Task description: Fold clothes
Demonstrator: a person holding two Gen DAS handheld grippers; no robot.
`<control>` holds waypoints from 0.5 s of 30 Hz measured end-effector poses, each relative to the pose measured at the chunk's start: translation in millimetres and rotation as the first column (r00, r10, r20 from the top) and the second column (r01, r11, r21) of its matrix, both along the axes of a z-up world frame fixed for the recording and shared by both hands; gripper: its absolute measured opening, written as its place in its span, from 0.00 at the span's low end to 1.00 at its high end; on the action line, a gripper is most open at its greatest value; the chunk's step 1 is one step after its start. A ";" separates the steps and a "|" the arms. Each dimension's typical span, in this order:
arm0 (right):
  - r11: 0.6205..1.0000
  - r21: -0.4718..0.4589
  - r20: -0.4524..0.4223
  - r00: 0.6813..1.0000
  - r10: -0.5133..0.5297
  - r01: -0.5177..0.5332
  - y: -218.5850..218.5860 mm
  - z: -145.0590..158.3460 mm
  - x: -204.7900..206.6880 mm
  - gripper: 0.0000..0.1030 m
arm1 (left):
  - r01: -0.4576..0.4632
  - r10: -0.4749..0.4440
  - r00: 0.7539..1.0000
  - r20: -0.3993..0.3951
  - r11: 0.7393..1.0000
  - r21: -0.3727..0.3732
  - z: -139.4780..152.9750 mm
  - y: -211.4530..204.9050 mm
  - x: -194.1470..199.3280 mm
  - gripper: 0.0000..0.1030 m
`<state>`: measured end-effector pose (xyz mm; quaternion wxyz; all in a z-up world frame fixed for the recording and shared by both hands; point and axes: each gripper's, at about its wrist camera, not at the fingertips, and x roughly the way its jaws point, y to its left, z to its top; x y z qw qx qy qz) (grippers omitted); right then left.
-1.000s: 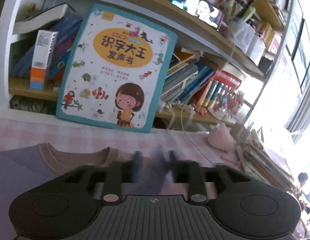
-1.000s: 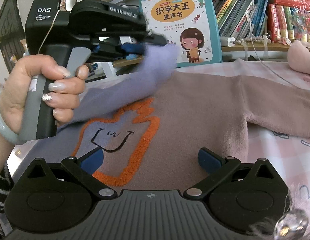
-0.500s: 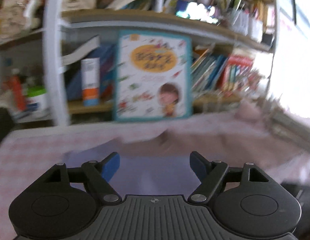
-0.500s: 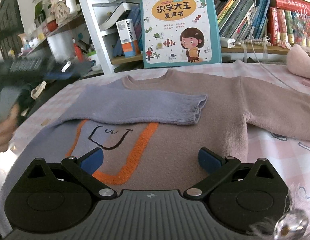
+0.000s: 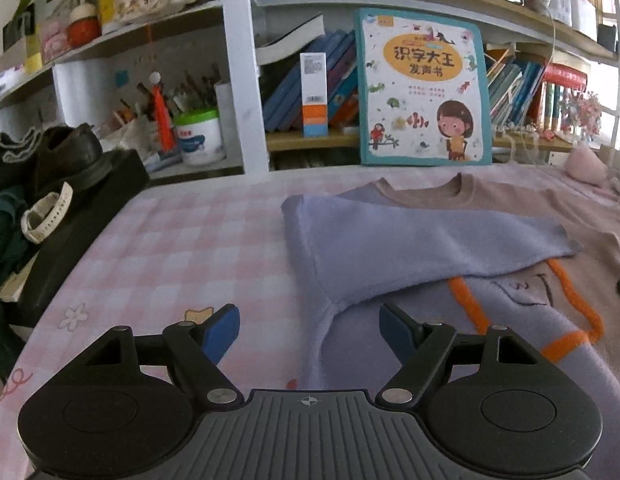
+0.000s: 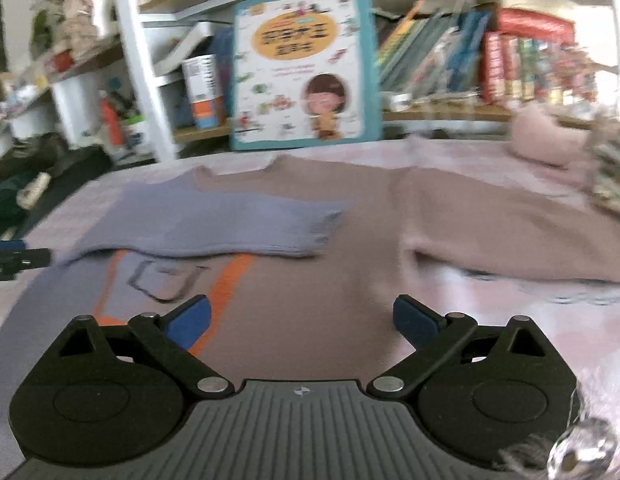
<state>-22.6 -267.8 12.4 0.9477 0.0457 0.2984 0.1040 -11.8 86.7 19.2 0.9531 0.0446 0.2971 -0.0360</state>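
A sweater (image 6: 349,248) lies flat on the pink checked table, mauve on the right, lavender on the left, with an orange outline on its chest. Its lavender sleeve (image 5: 409,236) is folded across the chest (image 6: 214,224); the mauve sleeve (image 6: 529,240) stretches out to the right. My left gripper (image 5: 310,330) is open and empty, low over the sweater's left side seam. My right gripper (image 6: 302,320) is open and empty above the sweater's lower middle. The left gripper's tip (image 6: 14,256) shows at the left edge of the right wrist view.
A children's book (image 5: 423,88) leans on the bookshelf behind the table. A black box (image 5: 70,216) with a shoe and a white band sits at the table's left edge. A pink soft object (image 6: 545,140) and stacked books (image 6: 613,184) lie at the right.
My left gripper let go of the lavender sleeve after laying it across the chest, then drew back left and low. The right wrist view has shifted slightly and is blurred by motion.
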 end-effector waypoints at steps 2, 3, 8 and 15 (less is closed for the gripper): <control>0.999 -0.028 0.000 0.999 -0.040 0.040 -9.5 1.4 -4.6 0.90 | 0.007 -0.007 1.000 -0.001 1.000 -0.013 -2.3 2.2 1.0 0.76; 0.998 -0.037 -0.003 0.998 -0.057 0.057 -14.2 1.6 -6.2 0.85 | 0.011 -0.011 1.000 -0.002 1.000 -0.020 -3.9 2.9 1.6 0.75; 0.992 -0.057 -0.034 0.992 -0.118 0.116 -30.4 -0.5 -8.2 0.65 | 0.023 -0.024 0.999 -0.026 0.999 -0.047 -10.6 4.6 8.9 0.59; 0.992 -0.066 -0.079 0.991 -0.112 0.107 -28.0 -6.4 -2.7 0.38 | 0.037 -0.042 0.997 -0.058 0.996 -0.080 -18.9 7.0 16.9 0.35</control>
